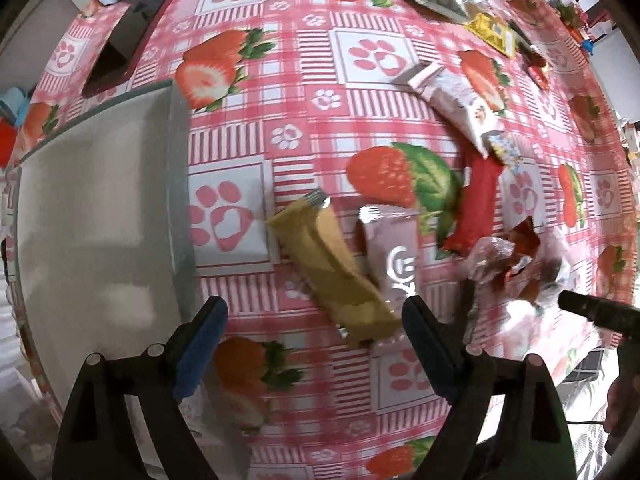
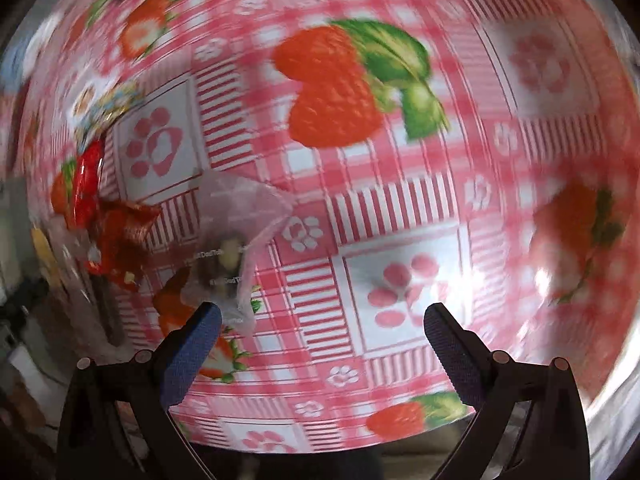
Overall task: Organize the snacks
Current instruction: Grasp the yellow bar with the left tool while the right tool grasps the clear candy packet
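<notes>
Both tongs spread, nothing pinched — left gripper [image 1: 314, 316] should be lowered squarely over the yellow bar [image 1: 332, 272] near the tray [image 1: 96, 184]; right gripper [image 2: 320, 320] idle.

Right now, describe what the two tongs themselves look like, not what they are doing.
Both look alike. The left tongs have black plastic arms shaped like open triangular frames, round silver rivets at the joints, and dark blue textured pads on the inner faces. The right tongs match: black frames, silver rivets, blue pads. No cables or markings are visible.

A large white letter "G" shows on the pink snack packet [image 1: 394, 256]. Small white print on the clear wrapper [image 2: 230, 248] is too blurred to read.
</notes>
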### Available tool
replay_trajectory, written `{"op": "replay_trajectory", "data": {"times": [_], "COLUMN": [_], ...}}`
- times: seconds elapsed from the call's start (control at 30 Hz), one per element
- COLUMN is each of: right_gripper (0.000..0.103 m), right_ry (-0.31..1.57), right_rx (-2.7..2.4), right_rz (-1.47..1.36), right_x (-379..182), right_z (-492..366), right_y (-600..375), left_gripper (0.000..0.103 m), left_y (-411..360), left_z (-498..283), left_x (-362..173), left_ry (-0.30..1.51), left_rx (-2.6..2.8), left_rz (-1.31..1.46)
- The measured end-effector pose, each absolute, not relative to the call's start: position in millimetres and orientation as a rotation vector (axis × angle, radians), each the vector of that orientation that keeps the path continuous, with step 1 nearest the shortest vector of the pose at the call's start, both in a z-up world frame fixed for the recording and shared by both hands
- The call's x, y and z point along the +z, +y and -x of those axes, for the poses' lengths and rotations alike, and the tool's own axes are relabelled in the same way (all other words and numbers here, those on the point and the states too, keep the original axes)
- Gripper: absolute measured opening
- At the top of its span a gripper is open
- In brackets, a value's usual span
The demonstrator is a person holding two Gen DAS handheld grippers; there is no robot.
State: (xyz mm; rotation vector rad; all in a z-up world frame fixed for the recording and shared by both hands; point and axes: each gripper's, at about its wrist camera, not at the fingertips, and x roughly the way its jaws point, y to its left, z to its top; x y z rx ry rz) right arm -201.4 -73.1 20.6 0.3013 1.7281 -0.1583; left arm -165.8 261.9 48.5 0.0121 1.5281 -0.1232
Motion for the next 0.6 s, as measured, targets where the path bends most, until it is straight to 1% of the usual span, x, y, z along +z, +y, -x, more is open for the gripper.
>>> {"op": "replay_trajectory", "data": {"times": [0.07, 0.2, 0.4, 0.6], "right_gripper": [0.101, 0.101, 0.101, 0.101], "right_ry": [1.73, 1.714, 1.695, 1.711], "right_rx": [-0.183, -0.19, -0.221, -0.206], "right_rz": [-0.383, -0.421, -0.485, -0.451], "right_x": [19, 21, 26, 22], "right_z": [207, 209, 160, 111], "right_y": [-81, -88, -87, -58], "left_gripper": [0.091, 0.091, 0.091, 0.091], "left_y": [262, 253, 283, 292], "left_z": [166, 163, 161, 153], "left_x": [46, 40, 24, 14], "left_ry": [1.54, 1.541, 1.565, 1.592], "left_rx": [-0.136, -0.085, 0.041, 0.058], "left_rz": [-0.011, -0.046, 0.138, 0.113]}}
